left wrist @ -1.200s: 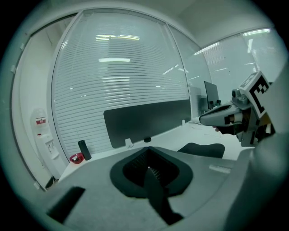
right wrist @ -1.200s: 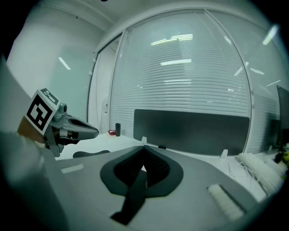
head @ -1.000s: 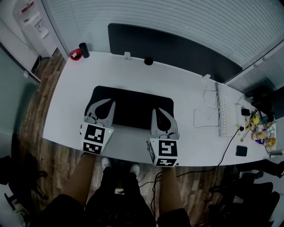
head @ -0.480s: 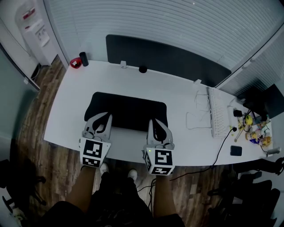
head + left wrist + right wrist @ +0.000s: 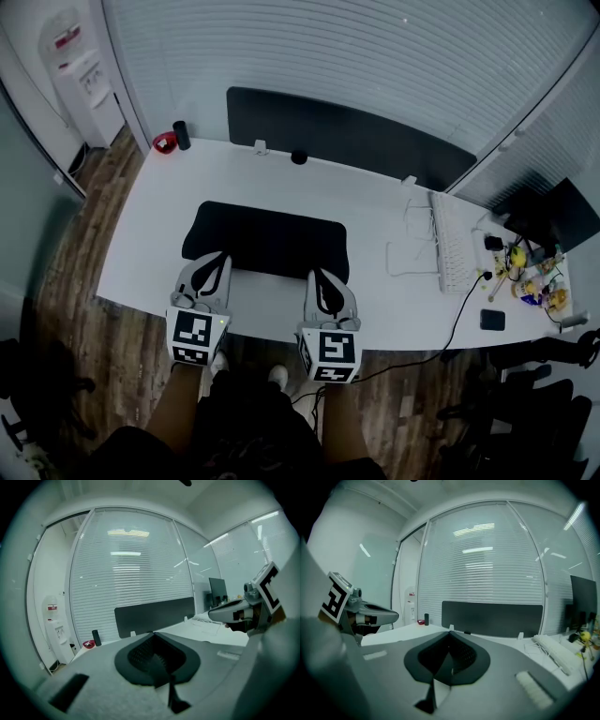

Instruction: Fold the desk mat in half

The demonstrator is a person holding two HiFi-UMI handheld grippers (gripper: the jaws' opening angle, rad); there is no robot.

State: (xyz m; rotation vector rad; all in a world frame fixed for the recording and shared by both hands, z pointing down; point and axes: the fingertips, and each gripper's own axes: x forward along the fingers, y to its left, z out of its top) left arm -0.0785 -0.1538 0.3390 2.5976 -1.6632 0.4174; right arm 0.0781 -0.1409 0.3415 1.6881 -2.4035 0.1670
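The black desk mat point(image 5: 265, 240) lies flat on the white desk point(image 5: 375, 202), left of the middle. In the head view my left gripper point(image 5: 216, 256) is over the mat's near left edge and my right gripper point(image 5: 319, 274) over its near right edge. Both point away from me. In the left gripper view the left gripper point(image 5: 153, 634) has its jaws shut with nothing showing between them, and the right gripper point(image 5: 241, 613) shows at the side. In the right gripper view the right gripper point(image 5: 449, 633) is shut the same way, with the left gripper point(image 5: 363, 613) beside it. The mat is hidden in both gripper views.
A white keyboard point(image 5: 450, 246) with loose cables lies at the right, a dark phone point(image 5: 494, 320) near the front right edge. A black cylinder point(image 5: 183, 136) and a red item point(image 5: 165, 142) stand at the far left corner. A black partition panel point(image 5: 347, 136) lines the desk's back.
Both grippers have drawn back toward me, from well over the mat to its near edge. The head view has shifted too; the mat has not visibly moved.
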